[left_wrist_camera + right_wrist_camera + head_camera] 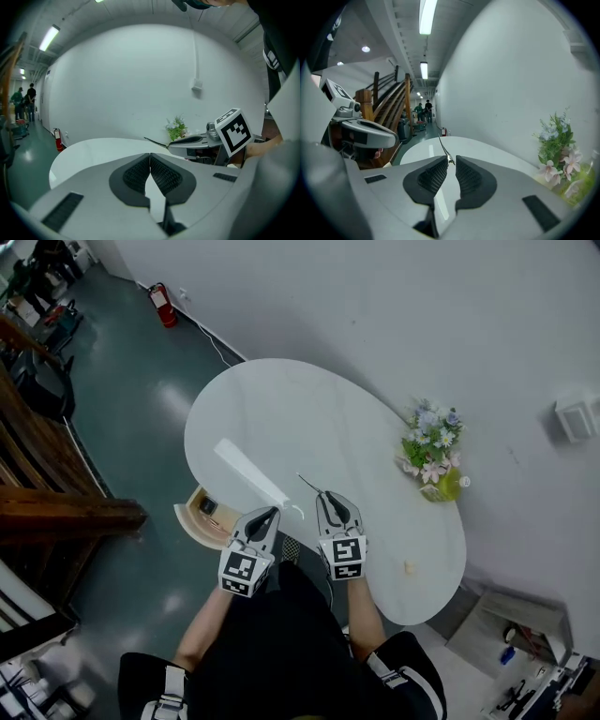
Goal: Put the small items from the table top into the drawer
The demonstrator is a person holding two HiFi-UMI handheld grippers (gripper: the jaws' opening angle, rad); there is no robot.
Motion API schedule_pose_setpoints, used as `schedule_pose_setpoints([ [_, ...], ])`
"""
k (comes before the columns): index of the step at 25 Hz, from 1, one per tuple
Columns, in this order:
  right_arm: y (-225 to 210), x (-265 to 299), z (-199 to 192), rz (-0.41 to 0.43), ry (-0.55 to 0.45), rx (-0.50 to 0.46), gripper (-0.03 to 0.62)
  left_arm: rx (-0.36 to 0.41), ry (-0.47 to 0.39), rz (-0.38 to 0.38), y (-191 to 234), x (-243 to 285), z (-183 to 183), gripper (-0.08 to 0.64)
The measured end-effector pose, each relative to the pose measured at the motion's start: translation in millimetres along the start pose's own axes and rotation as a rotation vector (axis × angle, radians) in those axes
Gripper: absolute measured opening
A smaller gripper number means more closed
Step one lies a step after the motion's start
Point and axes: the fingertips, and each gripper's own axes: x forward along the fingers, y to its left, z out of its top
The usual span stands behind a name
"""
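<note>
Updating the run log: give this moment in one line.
left gripper shut, empty | right gripper shut on thin dark stick | drawer open

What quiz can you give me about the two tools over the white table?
1. True or false: the left tool has something between its jaws.
2. Pick one: what is the right tool pinching? A) a thin dark stick B) a spoon C) a cup
3. Fill in the gap: the drawer is ____ (open or shut).

Key: 1 false, its jaws are together on nothing. 2 A. 3 open.
</note>
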Motion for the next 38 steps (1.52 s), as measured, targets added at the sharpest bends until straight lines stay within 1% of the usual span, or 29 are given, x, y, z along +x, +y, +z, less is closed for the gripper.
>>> schedule_pose_setpoints([
  [5,55,4,21,0.083,-0.022,-0.066,0.075,-0.031,-0.018,0.072,27,-40,-2,0.02],
  [9,97,13,30,0.15,-0.026,-0.099,0.075,-0.053,-0.04,0.112,49,-68,-12,0.02],
  [15,161,29,34,0.266,-0.012,-0.146,0.075,-0.094,-0.063,0.228,90,-117,-23,0.02],
  [22,226,42,31,0.374,0.0,-0.191,0.075,-0.141,-0.075,0.334,124,-168,-45,0.02],
  [29,267,50,19,0.446,0.029,-0.214,0.075,-0.181,-0.078,0.401,144,-199,-66,0.02],
  [38,302,71,-11,0.49,0.1,-0.234,0.075,-0.226,-0.052,0.447,169,-217,-96,0.02],
])
